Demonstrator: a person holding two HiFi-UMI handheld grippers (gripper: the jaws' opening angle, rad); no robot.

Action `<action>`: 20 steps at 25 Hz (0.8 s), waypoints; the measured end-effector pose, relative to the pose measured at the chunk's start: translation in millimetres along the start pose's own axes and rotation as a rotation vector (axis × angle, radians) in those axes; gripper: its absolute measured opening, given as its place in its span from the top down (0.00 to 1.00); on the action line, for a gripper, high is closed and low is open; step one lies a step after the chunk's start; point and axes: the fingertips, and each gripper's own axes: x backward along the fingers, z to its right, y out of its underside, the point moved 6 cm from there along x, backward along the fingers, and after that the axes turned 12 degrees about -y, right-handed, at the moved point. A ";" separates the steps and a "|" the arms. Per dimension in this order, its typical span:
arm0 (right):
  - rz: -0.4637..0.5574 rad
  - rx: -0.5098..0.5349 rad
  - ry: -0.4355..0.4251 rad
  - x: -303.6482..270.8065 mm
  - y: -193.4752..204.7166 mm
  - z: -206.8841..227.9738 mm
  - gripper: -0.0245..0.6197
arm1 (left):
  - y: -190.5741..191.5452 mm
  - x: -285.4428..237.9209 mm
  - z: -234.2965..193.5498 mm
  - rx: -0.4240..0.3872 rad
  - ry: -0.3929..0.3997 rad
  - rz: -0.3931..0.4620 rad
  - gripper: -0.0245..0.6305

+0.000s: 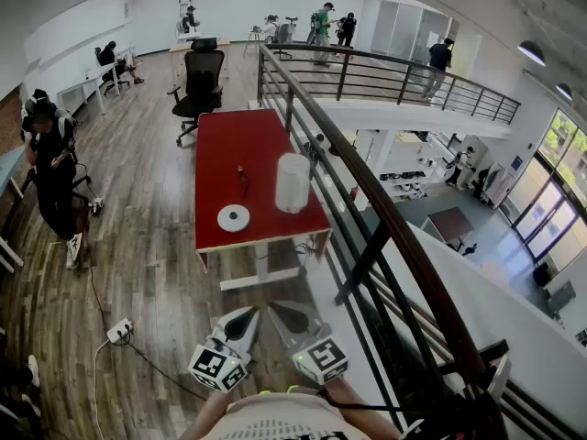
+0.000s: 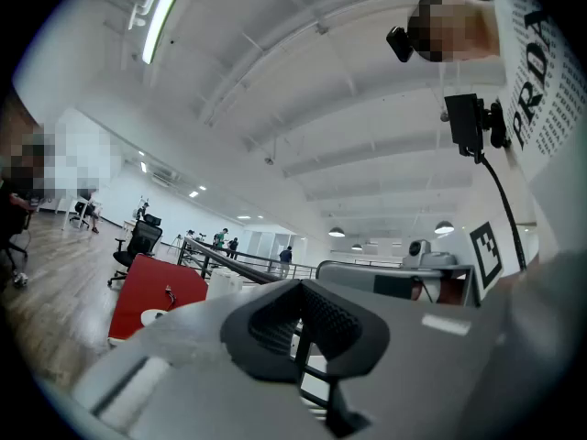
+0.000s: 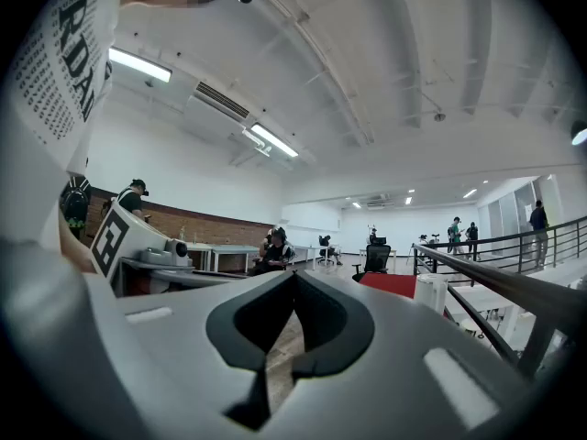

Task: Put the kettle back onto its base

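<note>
kettle [image 1: 293, 182] well beyond fingers [image 1: 240, 323] (jaws together)

right tool [image 3: 293, 282] closed and empty; kettle [image 3: 429, 293], perhaps, on red table [image 3: 390, 285].

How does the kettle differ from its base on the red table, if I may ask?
The kettle is a tall upright cylinder, while the base is a low flat disc. The kettle stands near the right edge of the red table; the base lies to its left, nearer the front edge. The base shows a small darker spot at its centre; the kettle looks plain. Both are white, and they stand apart on the same table.
</note>
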 end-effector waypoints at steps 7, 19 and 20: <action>0.000 -0.002 0.000 4.0 -0.7 4.8 0.95 | 0.1 -3.0 3.3 0.003 -0.001 -0.003 0.97; 0.009 -0.009 0.013 4.0 1.8 7.0 0.95 | -1.9 -0.1 1.2 0.004 0.006 0.001 0.97; 0.007 -0.011 0.013 3.7 3.3 6.4 0.95 | -1.0 0.6 0.6 0.007 0.005 0.001 0.97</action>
